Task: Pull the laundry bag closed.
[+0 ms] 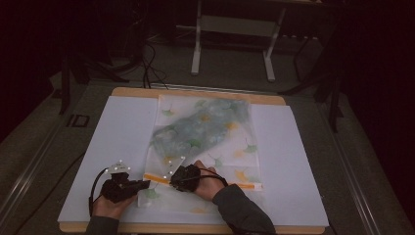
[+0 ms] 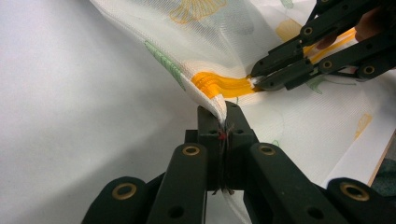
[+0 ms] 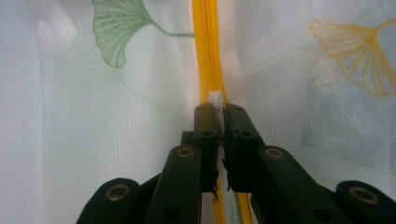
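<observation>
In the high view, a sheer mesh bag printed with green and yellow ginkgo leaves lies in the middle of the frame on a white sheet that covers a wooden table. A bundle of bluish cloth shows through the bag's upper half. An orange zipper runs across the bag's lower part. The left gripper sits at lower left of centre with its tips at the zipper's left end; the right gripper is just beside it, lower centre, on the zipper line – the two are nearly touching.

In the left gripper view, the left gripper rises from the bottom centre, its jaws pressed together on a lifted corner of the mesh bag, right where the orange zipper ends. The right gripper comes in from the upper right (its linkage bars fill that corner) and is clamped on a small white zipper pull.

In the right gripper view, the right gripper stands at bottom centre, jaws closed on the white zipper pull – the orange zipper runs straight up the frame from there. The mesh bag spreads to both sides, a green leaf print at upper left and a yellow one at upper right.
</observation>
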Tool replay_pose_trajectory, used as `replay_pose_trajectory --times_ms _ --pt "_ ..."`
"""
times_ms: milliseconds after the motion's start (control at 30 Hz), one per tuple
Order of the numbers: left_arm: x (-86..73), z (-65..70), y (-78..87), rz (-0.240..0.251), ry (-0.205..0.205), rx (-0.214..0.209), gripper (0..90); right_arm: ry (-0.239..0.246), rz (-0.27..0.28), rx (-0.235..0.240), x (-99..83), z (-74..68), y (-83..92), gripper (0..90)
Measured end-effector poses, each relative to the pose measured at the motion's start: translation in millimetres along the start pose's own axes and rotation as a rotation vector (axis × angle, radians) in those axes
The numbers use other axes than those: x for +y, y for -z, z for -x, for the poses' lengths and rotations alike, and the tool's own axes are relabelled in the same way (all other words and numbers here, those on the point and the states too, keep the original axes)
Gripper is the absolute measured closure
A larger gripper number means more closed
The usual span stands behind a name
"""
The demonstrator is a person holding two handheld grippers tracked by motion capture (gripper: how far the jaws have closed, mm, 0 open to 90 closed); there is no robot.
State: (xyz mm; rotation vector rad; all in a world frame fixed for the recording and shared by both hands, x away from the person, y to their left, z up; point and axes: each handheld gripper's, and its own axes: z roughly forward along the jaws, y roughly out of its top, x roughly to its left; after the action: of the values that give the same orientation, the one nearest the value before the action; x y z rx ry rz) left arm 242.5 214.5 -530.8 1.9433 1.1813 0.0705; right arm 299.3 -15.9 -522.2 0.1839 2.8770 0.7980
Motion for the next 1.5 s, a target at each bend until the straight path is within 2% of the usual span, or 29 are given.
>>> replay_pose_trajectory --times_ms 200,1033,1200,1333,1500 --pt "-0.3 -0.7 0.3 0.001 0.002 0.001 88.3 0.01 -0.034 -0.006 -3.3 1.3 4.3 84.7" --pt "-1.0 -0.4 -0.6 -0.007 0.0 0.008 88.3 0.008 -0.087 -0.022 -18.9 4.7 17.5 84.7" --pt "-1.1 -0.5 -0.2 -0.008 0.0 0.009 88.3 0.025 -0.105 -0.026 -19.4 4.9 18.7 84.7" --pt "-1.1 -0.8 0.5 -0.009 0.002 0.011 88.3 0.009 -0.121 -0.025 -21.6 6.3 21.1 84.7" --pt "-1.5 -1.4 0.3 -0.009 0.003 0.011 88.3 0.013 -0.135 -0.028 -24.7 7.1 23.8 84.7"
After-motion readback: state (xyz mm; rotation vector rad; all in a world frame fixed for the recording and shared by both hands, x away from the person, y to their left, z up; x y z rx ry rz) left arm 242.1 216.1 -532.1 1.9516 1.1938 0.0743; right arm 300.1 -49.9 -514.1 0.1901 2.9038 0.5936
